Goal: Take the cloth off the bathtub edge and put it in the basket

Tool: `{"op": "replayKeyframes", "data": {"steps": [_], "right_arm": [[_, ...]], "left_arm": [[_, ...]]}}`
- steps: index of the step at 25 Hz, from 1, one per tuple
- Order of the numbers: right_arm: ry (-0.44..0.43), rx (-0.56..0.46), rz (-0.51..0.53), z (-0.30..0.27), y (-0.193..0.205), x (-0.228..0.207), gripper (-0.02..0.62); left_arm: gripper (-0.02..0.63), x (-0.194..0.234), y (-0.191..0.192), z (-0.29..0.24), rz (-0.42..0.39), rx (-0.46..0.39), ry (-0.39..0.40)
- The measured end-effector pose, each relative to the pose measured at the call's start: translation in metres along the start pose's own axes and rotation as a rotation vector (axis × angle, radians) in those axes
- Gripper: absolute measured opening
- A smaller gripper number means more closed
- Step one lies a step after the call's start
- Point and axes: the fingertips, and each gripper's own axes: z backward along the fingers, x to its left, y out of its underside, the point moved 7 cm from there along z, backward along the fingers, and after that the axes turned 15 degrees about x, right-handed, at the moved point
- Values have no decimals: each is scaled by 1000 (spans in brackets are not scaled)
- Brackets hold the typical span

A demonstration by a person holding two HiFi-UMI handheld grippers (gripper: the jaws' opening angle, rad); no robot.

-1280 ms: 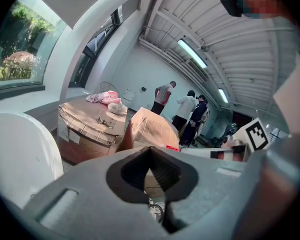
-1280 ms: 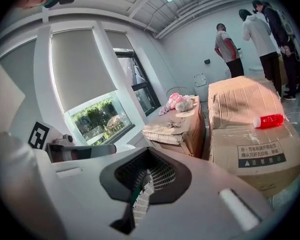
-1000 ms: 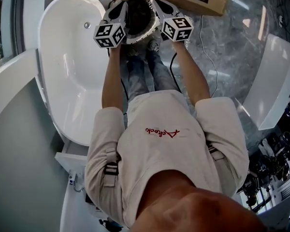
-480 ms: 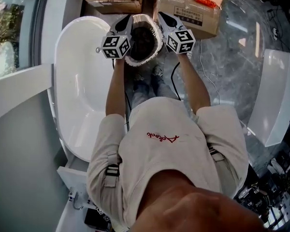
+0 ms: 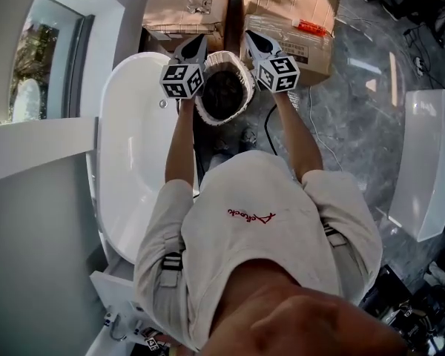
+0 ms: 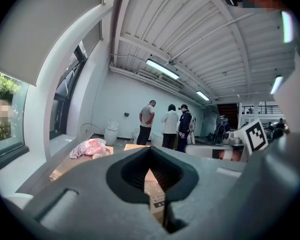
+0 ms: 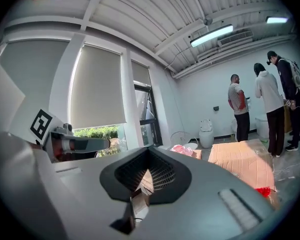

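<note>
In the head view a round basket with a white woven rim [image 5: 242, 71] stands on the floor before the person's feet, next to the white bathtub [image 5: 130, 162]. Its inside is dark, and I cannot tell whether a cloth lies in it. No cloth shows on the tub's edge. My left gripper [image 5: 196, 44] and right gripper [image 5: 254, 38] hang side by side above the basket, one over each side of its rim. Both point forward, roughly level. In the left gripper view the left gripper [image 6: 151, 154] is shut with nothing in it. The right gripper [image 7: 149, 151] is likewise shut and bare.
Two cardboard boxes [image 5: 185, 6] [image 5: 293, 6] stand just beyond the basket. A pink cloth [image 6: 90, 147] lies on one of them. A cable [image 5: 271, 121] runs over the marble floor. A white fixture [image 5: 430, 162] sits at the right. Three people [image 6: 167, 126] stand far back.
Both grippers have risen together above the basket, jaws still shut. The head view has swung forward, so the basket sits lower in the picture and more of the boxes shows.
</note>
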Motion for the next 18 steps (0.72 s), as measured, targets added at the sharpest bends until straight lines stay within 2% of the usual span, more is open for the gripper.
{"op": "replayKeyframes", "data": {"steps": [5,18], "right_arm": [[8,-42,4,10,-21,-1,6],[8,-94,32,5,-59,17,6]], "left_arm": [[0,-2,-23,10,-31,-31,-13],[0,8,-56,34,-78,-95,-42]]}}
